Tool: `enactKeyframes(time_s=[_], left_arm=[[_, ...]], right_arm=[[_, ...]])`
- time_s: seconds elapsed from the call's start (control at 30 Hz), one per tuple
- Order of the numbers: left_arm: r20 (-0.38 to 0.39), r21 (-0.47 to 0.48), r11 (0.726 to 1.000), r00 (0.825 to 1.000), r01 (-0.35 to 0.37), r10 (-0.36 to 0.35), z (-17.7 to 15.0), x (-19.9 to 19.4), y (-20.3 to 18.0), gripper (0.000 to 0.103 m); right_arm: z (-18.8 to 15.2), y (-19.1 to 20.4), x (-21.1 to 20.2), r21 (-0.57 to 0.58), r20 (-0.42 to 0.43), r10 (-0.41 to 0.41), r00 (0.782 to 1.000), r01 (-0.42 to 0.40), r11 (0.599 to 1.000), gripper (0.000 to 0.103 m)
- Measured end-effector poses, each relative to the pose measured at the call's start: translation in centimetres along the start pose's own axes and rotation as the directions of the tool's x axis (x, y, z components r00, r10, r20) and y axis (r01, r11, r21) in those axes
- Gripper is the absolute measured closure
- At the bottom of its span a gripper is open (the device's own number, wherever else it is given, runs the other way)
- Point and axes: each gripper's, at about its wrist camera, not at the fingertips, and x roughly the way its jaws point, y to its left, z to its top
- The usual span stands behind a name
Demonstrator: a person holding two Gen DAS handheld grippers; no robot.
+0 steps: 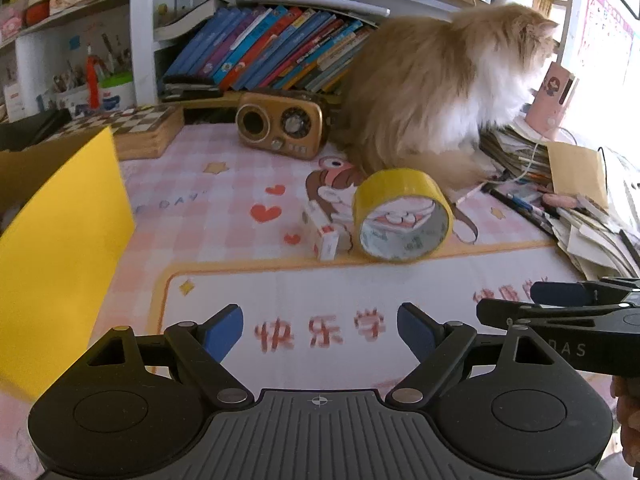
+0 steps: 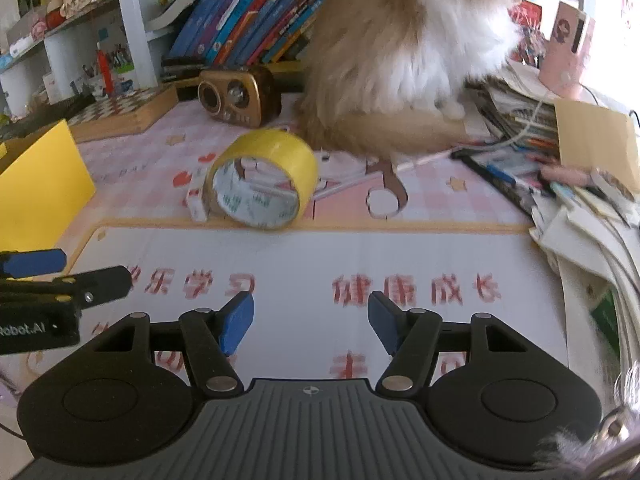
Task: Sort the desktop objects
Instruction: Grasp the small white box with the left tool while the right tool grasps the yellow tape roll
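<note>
Both the left tongs (image 1: 320, 330) and right tongs (image 2: 311, 322) hover level, jaws spread and empty, over the near table (image 2: 304, 256), facing one yellow tape roll (image 2: 262, 178) touching one small white box (image 1: 322, 236) farther off.

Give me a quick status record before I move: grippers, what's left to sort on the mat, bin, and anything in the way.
left gripper: open, empty
right gripper: open, empty
yellow roll of packing tape: on its edge on the pink checked desk mat
small white and red box: touching the roll
yellow-sided cardboard box: mat's left edge
obstacle: fluffy orange and white cat sitting just behind the roll
</note>
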Motion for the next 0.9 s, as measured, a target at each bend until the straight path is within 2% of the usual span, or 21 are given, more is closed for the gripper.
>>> enactKeyframes(time_s=[0.3, 0.53, 0.6, 0.63, 0.67, 0.9], left_arm=[[0.026, -0.011, 0.999, 0.999, -0.038, 0.039, 3.2, 3.5, 0.6, 0.018], [0.009, -0.022, 0.998, 0.999, -0.051, 0.051, 3.9, 4.4, 1.0, 0.02], [0.002, -0.016, 0.999, 0.999, -0.049, 0.049, 4.0, 4.8, 1.0, 0.026], [-0.001, -0.015, 0.999, 0.999, -0.047, 0.047, 4.0, 5.0, 0.9, 0.028], [-0.004, -0.015, 0.999, 0.999, -0.045, 0.045, 4.1, 5.2, 0.8, 0.032], [-0.025, -0.008, 1.0, 1.0, -0.017, 0.017, 4.9, 8.1, -0.2, 0.047]], right_arm=[[3.7, 0.0, 3.6, -0.031, 0.049, 0.02, 0.999, -0.019, 0.999, 0.041], [6.0, 0.2, 7.2, -0.035, 0.063, 0.027, 0.998, -0.024, 0.999, 0.044], [6.3, 0.2, 7.9, -0.04, 0.069, 0.025, 0.997, -0.022, 0.999, 0.057], [6.5, 0.0, 8.1, -0.04, 0.076, 0.028, 0.997, -0.025, 0.999, 0.076], [6.7, -0.2, 8.2, -0.037, 0.079, 0.037, 0.996, -0.034, 0.999, 0.087], [6.9, -2.8, 7.1, 0.019, 0.111, -0.034, 0.993, 0.032, 0.999, 0.093]])
